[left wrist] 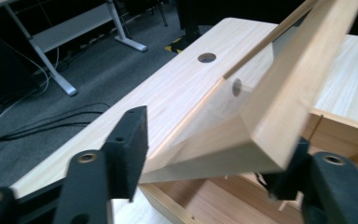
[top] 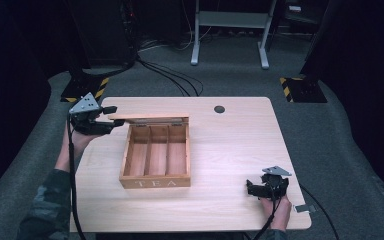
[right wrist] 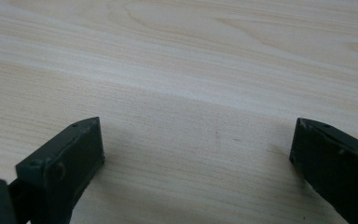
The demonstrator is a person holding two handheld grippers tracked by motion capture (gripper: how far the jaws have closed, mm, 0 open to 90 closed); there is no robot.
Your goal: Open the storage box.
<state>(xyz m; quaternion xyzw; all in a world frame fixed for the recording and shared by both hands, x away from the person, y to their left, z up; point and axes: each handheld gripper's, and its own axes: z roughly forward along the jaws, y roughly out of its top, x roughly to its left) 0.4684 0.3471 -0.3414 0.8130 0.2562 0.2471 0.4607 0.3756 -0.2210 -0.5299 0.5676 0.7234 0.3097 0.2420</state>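
Pale wood table (top: 230,150), dark carpet behind: tea box (top: 156,159) open mid-frame, lid (top: 147,119) up.
Left gripper (top: 111,116) sits at upper left of the high view, its fingers (left wrist: 126,144) spread either side of the lid's corner, not clamped on it. Right gripper (top: 266,189) rests low at lower right, well apart from the box, fingers (right wrist: 67,163) released wide over bare wood. Three compartments in the box show bare.
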